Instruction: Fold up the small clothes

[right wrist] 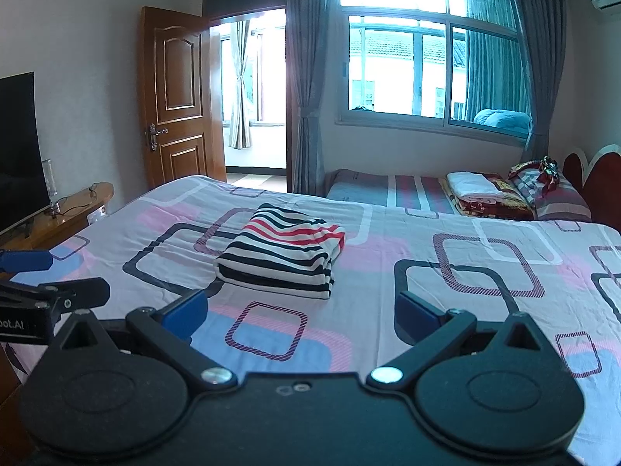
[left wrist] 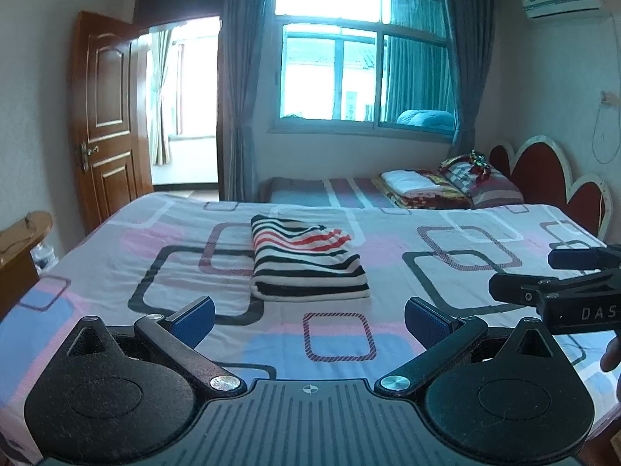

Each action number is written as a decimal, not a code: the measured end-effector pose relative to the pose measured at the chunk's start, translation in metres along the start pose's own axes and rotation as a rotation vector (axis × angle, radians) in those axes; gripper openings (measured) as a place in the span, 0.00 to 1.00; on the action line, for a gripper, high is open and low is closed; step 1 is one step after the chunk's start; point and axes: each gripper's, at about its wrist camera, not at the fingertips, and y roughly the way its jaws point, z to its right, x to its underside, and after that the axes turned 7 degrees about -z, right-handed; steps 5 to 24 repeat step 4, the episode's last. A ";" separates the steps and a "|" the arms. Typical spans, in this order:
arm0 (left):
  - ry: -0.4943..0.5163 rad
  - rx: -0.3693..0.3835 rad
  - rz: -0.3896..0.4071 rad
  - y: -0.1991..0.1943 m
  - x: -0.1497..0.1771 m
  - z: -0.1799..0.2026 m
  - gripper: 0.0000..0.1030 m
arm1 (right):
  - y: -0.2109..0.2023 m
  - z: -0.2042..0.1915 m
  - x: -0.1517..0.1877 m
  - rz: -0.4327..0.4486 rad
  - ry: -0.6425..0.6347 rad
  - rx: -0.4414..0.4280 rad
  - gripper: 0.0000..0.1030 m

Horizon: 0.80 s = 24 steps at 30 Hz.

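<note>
Both grippers' fingers (left wrist: 198, 320) (right wrist: 188, 312) spread wide, empty, short of the folded striped garment (left wrist: 306, 262) (right wrist: 283, 250).

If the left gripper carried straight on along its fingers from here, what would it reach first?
Most likely the folded striped garment, which lies dead ahead between the open fingers of the left gripper on the bedsheet. Only bare sheet shows in between; if the gripper's line dips low, it might brush the sheet first.
</note>
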 end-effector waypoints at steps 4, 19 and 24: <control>-0.027 -0.006 0.009 -0.002 0.002 -0.005 1.00 | -0.003 0.000 0.001 0.006 -0.006 -0.010 0.99; -0.027 -0.006 0.009 -0.002 0.002 -0.005 1.00 | -0.003 0.000 0.001 0.006 -0.006 -0.010 0.99; -0.027 -0.006 0.009 -0.002 0.002 -0.005 1.00 | -0.003 0.000 0.001 0.006 -0.006 -0.010 0.99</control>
